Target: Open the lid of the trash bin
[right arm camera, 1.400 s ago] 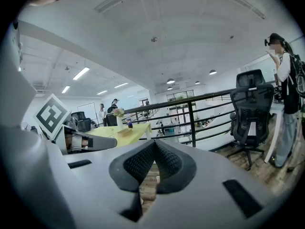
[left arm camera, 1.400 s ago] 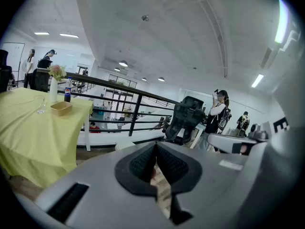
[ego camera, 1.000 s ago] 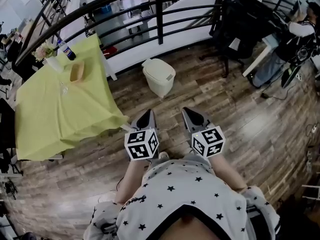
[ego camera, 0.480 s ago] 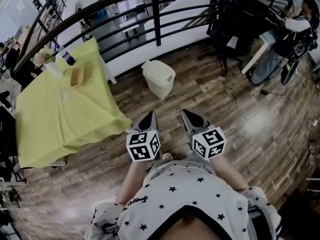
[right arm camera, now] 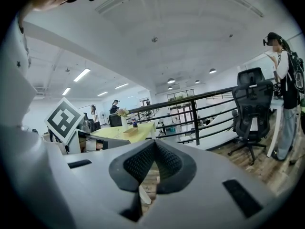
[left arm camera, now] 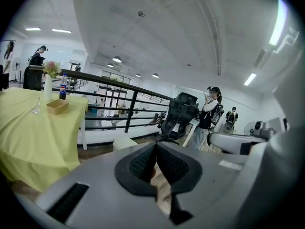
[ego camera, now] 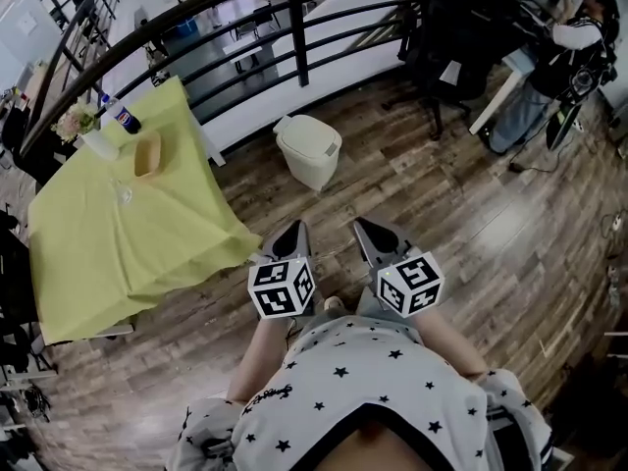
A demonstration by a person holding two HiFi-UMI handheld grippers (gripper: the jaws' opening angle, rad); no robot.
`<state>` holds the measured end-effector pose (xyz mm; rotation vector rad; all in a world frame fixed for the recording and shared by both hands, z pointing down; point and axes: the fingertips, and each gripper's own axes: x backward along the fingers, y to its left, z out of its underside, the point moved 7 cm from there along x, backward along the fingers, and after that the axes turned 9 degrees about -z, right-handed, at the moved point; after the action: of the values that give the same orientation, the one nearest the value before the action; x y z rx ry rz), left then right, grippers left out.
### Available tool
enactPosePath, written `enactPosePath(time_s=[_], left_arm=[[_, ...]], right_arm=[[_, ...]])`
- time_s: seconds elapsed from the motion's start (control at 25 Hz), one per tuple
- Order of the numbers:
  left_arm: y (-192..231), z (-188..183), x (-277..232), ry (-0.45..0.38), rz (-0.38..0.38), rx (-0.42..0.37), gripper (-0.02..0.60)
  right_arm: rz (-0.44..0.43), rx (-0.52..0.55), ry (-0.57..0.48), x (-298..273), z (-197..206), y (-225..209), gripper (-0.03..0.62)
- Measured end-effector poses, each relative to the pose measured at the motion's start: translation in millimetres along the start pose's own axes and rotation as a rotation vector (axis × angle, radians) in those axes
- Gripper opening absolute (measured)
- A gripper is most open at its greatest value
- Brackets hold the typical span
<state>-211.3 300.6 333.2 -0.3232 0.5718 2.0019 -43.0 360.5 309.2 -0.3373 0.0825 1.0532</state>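
A small white trash bin (ego camera: 307, 150) stands on the wooden floor in front of the black railing, its lid down. In the left gripper view only the top of the bin (left arm camera: 125, 142) shows, just past the jaws. My left gripper (ego camera: 292, 228) and right gripper (ego camera: 363, 227) are held side by side at waist height, pointing toward the bin and well short of it. Both are shut, with nothing between their pads. The left gripper's (left arm camera: 156, 144) and right gripper's (right arm camera: 155, 142) jaw tips meet in their own views.
A table under a yellow-green cloth (ego camera: 118, 224) stands to the left, carrying a bottle (ego camera: 122, 116), a flower vase (ego camera: 93, 137) and a wooden bowl (ego camera: 148, 152). The black railing (ego camera: 294, 27) runs behind the bin. An office chair (ego camera: 451, 47) and a person (ego camera: 569, 37) are at the back right.
The head view has drifted slightly, so the bin and table sit a touch further left. Both grippers stay side by side and shut. The bin's lid is still down.
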Motion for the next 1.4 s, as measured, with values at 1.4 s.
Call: enactPosePath(time_s=[1.4], left_arm=[[-10.8,-99.0,-183.8,0.015,-0.096,0.043,0.012]], right_arm=[[-0.103,-0.020,0.028,-133.6,-78.8,-179.2,-0.006]])
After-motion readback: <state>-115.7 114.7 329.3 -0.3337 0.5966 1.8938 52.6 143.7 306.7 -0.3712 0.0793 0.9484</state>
